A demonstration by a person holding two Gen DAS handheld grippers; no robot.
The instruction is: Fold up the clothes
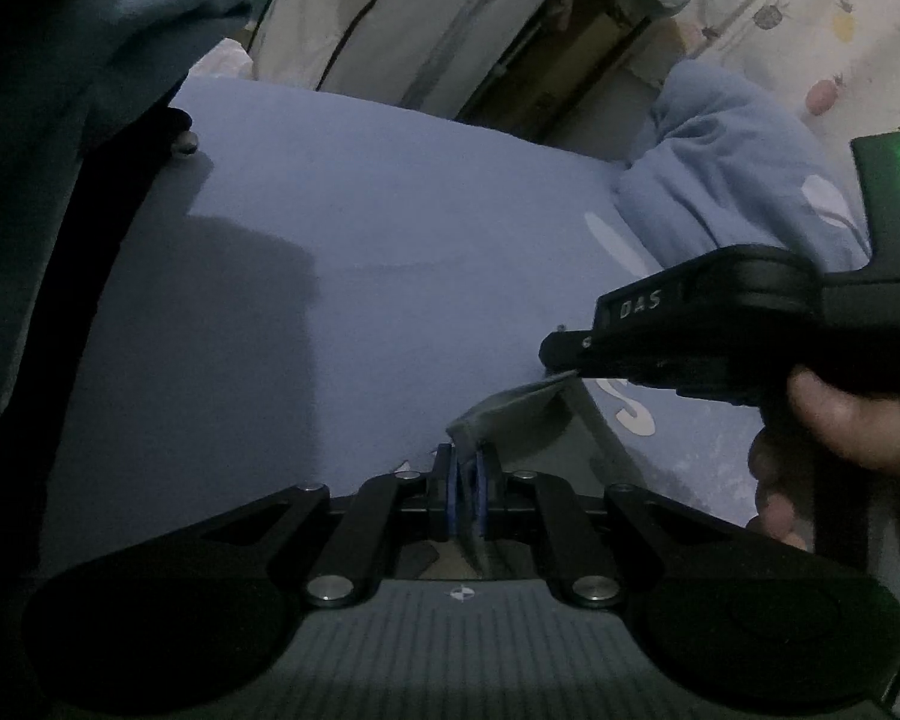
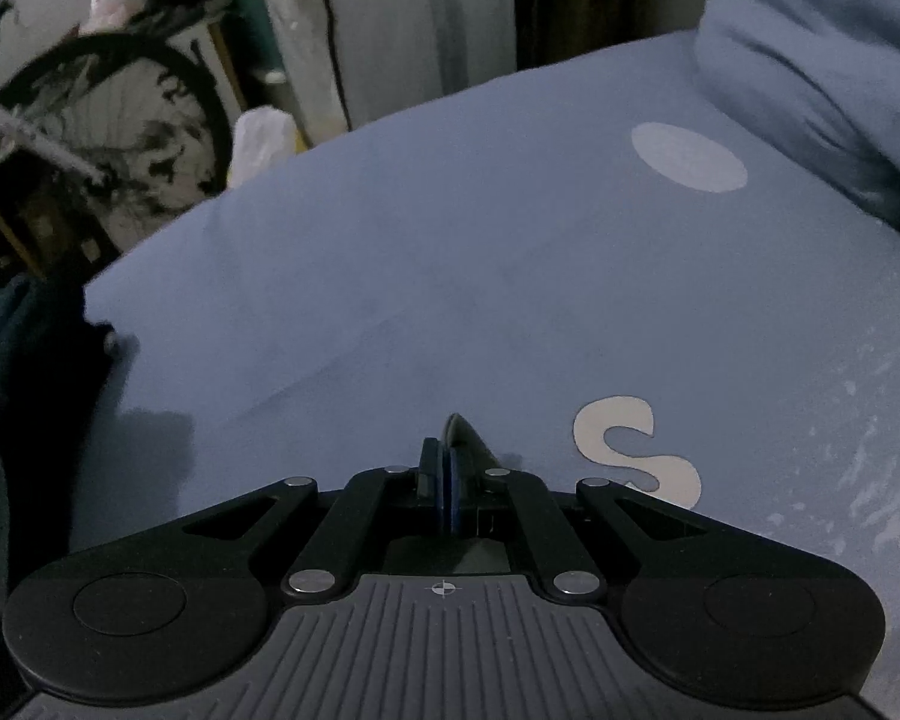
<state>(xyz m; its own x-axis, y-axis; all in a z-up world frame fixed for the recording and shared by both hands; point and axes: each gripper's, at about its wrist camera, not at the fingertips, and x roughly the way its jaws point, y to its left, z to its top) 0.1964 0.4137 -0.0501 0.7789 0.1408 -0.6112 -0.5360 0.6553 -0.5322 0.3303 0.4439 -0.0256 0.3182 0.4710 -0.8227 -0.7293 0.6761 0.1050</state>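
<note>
Cataloguing: items seen in dim light from both wrist cameras.
Left gripper (image 1: 465, 480): bottom centre of the left view; blue pads pressed together on a raised fold of cloth, jaws clenched on it.
Garment (image 1: 498, 411): grey-blue piece, lifted off the bed between the two grippers in the lower middle of the left view; one end sits in the left gripper, the other runs up to the tip of the right gripper.
Right gripper (image 2: 447, 468): bottom centre of the right view; pads closed tight, a dark sliver of the garment poking up from between them.
Right gripper, seen from the left camera (image 1: 561, 354): enters from the right edge, black body marked "DAS", green light lit at the upper right.
Hand (image 1: 840, 450): right edge of the left view, fingers wrapped under the right gripper's handle.
Bed sheet (image 2: 450, 252): blue, fills the middle of both views, printed with a pale oval and a pale letter S at the lower right of the right view.
Blue bedding (image 1: 726, 174): rumpled heap, upper right of both views, lying on the sheet.
Dark cloth (image 1: 60, 60): upper left of the left view, overhanging the sheet's edge and blocking that corner.
Clutter (image 2: 120, 120): upper left of the right view, beyond the bed; too blurred to identify.
</note>
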